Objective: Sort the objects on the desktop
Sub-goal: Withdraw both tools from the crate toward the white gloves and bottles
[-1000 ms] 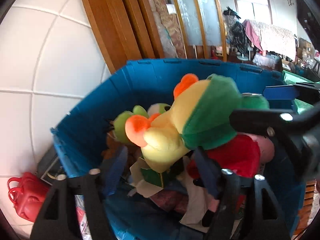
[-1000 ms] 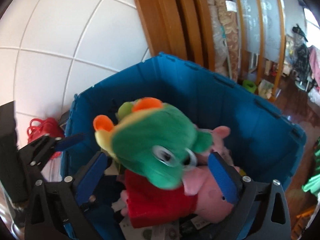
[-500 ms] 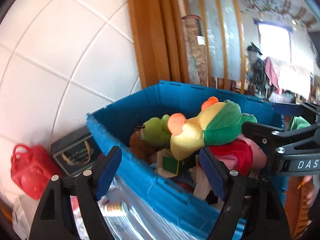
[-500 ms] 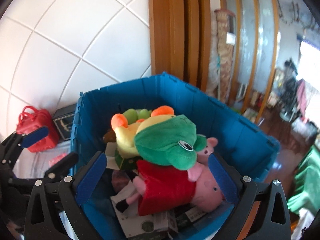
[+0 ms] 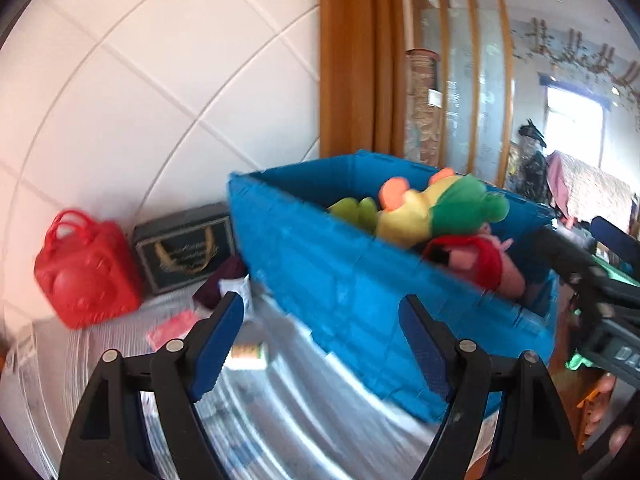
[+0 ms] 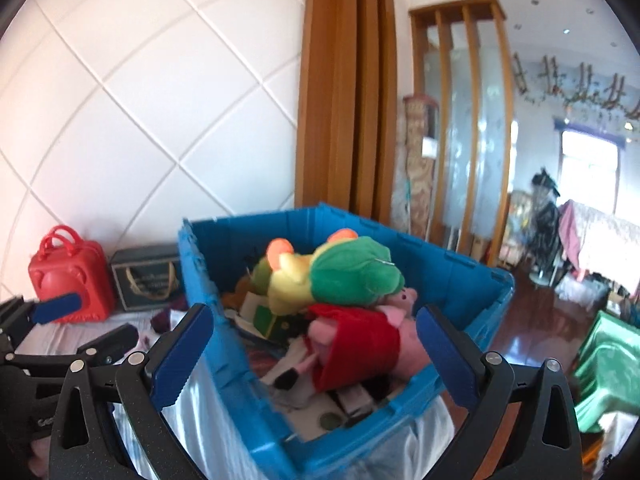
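A blue plastic bin (image 5: 328, 272) (image 6: 452, 276) stands on the white-clothed table, piled with toys. On top lies a green and yellow plush frog (image 5: 436, 208) (image 6: 336, 276) over a pink pig plush in a red dress (image 5: 476, 260) (image 6: 360, 340). My left gripper (image 5: 320, 344) is open and empty, in front of the bin's near wall. My right gripper (image 6: 316, 356) is open and empty, above the bin's near corner. Each gripper shows at the edge of the other's view.
A red toy bag (image 5: 84, 272) (image 6: 68, 280) and a dark gift box (image 5: 186, 248) (image 6: 146, 276) stand by the tiled wall left of the bin. A maroon item (image 5: 220, 284), a pink packet (image 5: 172, 328) and a small box (image 5: 248, 354) lie on the cloth.
Both grippers have pulled back and away from the bin, open and empty. The frog plush stays on top of the pile. More of the table left of the bin has come into view.
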Tool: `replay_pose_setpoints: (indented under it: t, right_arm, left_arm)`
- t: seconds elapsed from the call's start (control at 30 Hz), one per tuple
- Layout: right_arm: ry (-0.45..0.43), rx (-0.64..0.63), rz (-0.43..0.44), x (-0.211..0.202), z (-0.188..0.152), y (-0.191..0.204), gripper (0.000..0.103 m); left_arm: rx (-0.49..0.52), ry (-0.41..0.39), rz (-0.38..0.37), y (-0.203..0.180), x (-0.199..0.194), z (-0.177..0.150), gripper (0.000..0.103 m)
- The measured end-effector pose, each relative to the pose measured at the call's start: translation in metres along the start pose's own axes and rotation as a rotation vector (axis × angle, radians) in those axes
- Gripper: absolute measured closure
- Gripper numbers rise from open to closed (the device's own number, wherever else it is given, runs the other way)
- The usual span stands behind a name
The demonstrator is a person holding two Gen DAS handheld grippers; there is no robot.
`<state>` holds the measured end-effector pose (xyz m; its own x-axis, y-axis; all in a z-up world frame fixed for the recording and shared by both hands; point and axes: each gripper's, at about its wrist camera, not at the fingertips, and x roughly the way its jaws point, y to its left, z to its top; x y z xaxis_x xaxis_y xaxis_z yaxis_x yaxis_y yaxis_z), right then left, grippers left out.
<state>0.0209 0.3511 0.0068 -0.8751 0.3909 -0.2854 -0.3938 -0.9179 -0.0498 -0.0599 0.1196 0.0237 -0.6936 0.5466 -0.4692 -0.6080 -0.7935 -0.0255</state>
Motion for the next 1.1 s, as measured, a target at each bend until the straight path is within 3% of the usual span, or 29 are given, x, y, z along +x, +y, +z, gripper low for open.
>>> replay_pose_setpoints:
  t: [0.13, 0.3, 0.5, 0.7, 0.93, 1.1]
  right_arm:
    - [-0.008, 0.030, 0.162, -0.013, -0.020, 0.025, 0.000]
    - [0.019, -0.040, 0.256, -0.010, -0.040, 0.071, 0.000]
    - [0.170, -0.116, 0.339, 0.033, -0.072, 0.125, 0.000]
    - [0.323, -0.133, 0.388, 0.090, -0.101, 0.161, 0.000]
    - [0.469, -0.176, 0.401, 0.162, -0.129, 0.196, 0.000]
    - [0.558, -0.221, 0.401, 0.218, -0.150, 0.223, 0.000]
  left_arm:
    - [-0.041, 0.043, 0.034, 0.028, -0.002, -0.033, 0.023]
    - [-0.115, 0.144, 0.110, 0.078, 0.009, -0.079, 0.023]
    - [-0.194, 0.233, 0.263, 0.148, 0.023, -0.122, 0.023]
    - [-0.236, 0.301, 0.336, 0.200, 0.047, -0.149, 0.023]
    - [-0.219, 0.384, 0.329, 0.236, 0.111, -0.150, 0.023]
    - [-0.174, 0.411, 0.237, 0.238, 0.175, -0.140, 0.023]
